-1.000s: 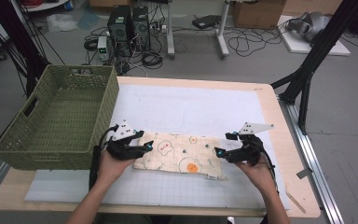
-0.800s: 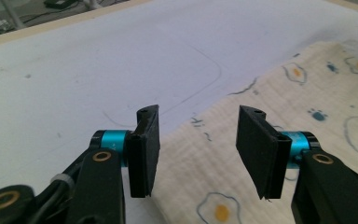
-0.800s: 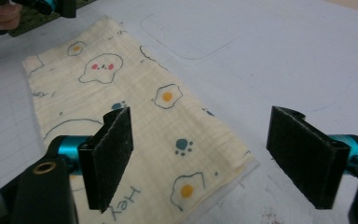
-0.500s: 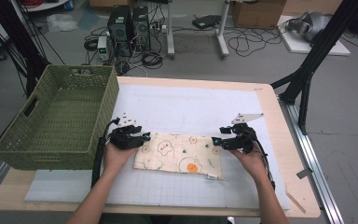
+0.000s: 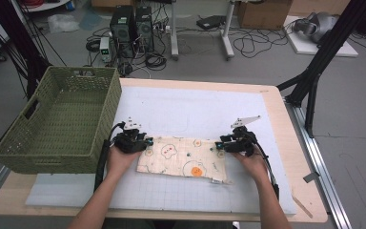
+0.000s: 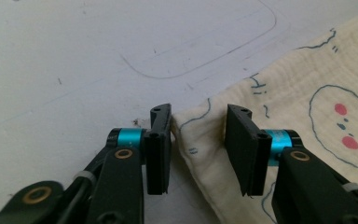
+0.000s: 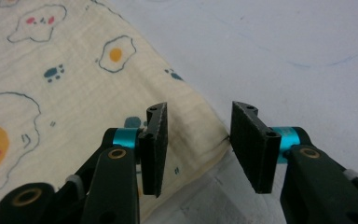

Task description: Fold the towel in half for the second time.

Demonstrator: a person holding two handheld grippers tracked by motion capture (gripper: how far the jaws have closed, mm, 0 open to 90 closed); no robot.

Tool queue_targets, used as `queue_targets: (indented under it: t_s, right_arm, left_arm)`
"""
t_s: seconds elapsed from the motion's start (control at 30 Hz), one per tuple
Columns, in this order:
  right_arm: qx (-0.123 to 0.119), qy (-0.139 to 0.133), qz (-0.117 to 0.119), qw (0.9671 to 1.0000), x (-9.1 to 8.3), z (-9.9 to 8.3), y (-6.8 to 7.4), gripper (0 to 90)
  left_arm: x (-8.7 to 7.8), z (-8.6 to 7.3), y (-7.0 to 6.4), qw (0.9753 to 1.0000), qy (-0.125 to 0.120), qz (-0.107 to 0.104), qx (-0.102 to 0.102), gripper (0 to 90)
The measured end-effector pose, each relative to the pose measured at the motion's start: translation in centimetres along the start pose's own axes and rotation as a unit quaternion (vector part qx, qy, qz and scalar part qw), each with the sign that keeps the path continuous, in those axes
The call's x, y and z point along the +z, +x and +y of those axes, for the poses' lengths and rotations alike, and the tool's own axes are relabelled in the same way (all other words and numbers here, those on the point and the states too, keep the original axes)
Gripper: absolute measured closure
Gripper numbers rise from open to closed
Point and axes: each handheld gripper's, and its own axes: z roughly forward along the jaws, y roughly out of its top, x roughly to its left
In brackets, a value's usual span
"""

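My soft cream cloth with egg and bear drawings [image 5: 183, 160] lies flat in the lower middle of the high view. My left gripper [image 6: 198, 140] and right gripper [image 7: 198, 140] sit wide open over its far corners, holding nothing. No fold is made yet. Since a moment ago, my hands have slid forward to those corners.

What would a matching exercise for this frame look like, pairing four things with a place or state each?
Things:
1. cloth
2. basket
3. left gripper
4. right gripper

Places or states:
A. open over the cloth's far right corner
B. olive green, at the table's left edge
C. lying flat on the white mat
D. open over the cloth's far left corner

Pairs: 1-C, 2-B, 3-D, 4-A
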Motion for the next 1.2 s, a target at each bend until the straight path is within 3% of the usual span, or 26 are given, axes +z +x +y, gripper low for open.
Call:
queue_targets:
  t_s: [0.23,0.37,0.43,0.53,0.7,0.87,1.07,1.2]
  right_arm:
    - [-0.006,-0.008,0.0,0.9999,0.1,-0.6,0.3,71.1]
    - [-0.002,-0.006,0.011,0.9999,0.1,-0.7,0.2,81.0]
    - [-0.005,-0.006,0.011,0.9999,0.0,-0.6,0.3,83.4]
    - [-0.005,-0.011,0.014,0.9998,-0.3,-0.5,0.4,84.9]
    - [-0.008,-0.028,0.019,0.9994,-1.3,-0.4,0.7,85.2]
    - [-0.026,-0.044,0.023,0.9984,-2.5,-0.1,1.9,85.2]
    - [-0.045,-0.053,0.029,0.9972,-4.2,0.1,3.1,85.2]
    - [-0.05,-0.055,0.032,0.9967,-4.9,-0.2,3.9,85.2]
  left_arm:
    - [0.1,0.0,-0.3,0.9999,0.001,-0.009,0.006,77.8]
    - [0.0,0.0,-0.1,0.9996,-0.004,-0.021,-0.016,81.9]
    - [-0.2,0.0,-0.1,0.9996,-0.007,-0.023,-0.015,82.6]
    - [-0.6,0.2,0.0,0.9993,-0.022,-0.024,-0.019,82.9]
    - [-1.5,0.3,-0.2,0.9989,-0.041,-0.02,-0.006,83.0]
    - [-2.4,0.0,-0.6,0.9988,-0.047,-0.013,0.009,82.9]
    - [-3.6,-0.2,-1.2,0.9972,-0.072,-0.014,0.018,82.8]
    - [-4.3,-0.6,-1.7,0.9961,-0.08,-0.016,0.035,82.6]
